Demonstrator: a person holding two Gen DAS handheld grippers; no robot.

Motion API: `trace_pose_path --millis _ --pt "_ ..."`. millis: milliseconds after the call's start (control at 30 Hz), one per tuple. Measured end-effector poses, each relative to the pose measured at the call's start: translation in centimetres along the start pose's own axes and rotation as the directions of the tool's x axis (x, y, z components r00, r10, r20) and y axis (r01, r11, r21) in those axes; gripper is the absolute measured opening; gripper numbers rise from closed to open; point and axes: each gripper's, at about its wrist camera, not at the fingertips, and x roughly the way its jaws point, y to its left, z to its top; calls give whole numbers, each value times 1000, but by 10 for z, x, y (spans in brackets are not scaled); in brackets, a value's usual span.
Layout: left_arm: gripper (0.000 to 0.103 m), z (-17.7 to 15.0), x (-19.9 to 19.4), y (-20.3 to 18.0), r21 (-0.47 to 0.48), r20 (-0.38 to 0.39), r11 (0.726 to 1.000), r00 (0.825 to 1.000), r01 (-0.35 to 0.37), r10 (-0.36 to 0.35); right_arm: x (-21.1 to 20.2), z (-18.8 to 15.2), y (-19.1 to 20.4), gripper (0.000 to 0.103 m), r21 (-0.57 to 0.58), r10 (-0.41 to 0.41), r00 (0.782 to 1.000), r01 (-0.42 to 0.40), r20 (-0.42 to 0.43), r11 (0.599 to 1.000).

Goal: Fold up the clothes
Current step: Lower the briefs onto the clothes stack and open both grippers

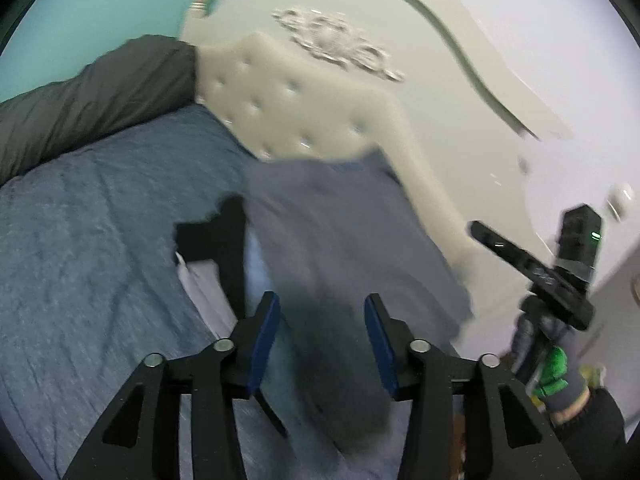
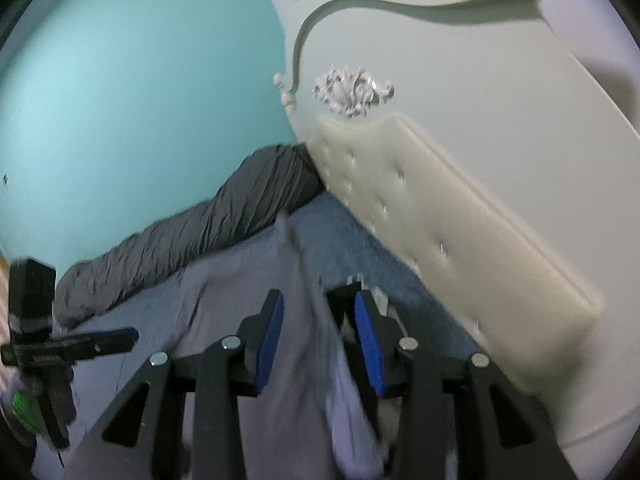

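Note:
A grey-lavender garment (image 1: 340, 248) hangs blurred in the air over the blue bed (image 1: 100, 208). In the left wrist view my left gripper (image 1: 322, 336) stands open with the cloth passing between and below its blue pads (image 1: 262, 344). The right gripper (image 1: 480, 234) shows at the right edge, held by a green-gloved hand. In the right wrist view my right gripper (image 2: 318, 330) is open, and a fold of the garment (image 2: 280, 360) runs loosely between the pads (image 2: 368, 344). The left gripper (image 2: 120, 338) shows at the left.
A black folded item (image 1: 216, 236) on white cloth lies on the bed beside the garment. A rolled dark grey duvet (image 2: 192, 240) lies along the teal wall (image 2: 140, 100). A cream tufted headboard (image 2: 460, 240) bounds the bed's end.

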Motion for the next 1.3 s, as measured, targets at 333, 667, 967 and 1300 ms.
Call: trace_pose_path --millis 333,667,967,1300 --pt "53 -56 -1 -25 75 -44 993 995 -87 90 -28 -50 -6 38 72 15 998 -11 -53 997" --pt "17 -70 19 -31 125 -77 984 987 -130 140 -10 -63 -3 11 60 -15 992 23 -124 998" --pt "5 -73 10 -24 166 -69 978 988 -128 142 -14 -62 -17 1 71 -56 994 63 -95 995" --pt "7 -73 14 -28 206 -66 960 976 -188 206 -4 -60 -18 1 57 -105 989 111 -108 992"
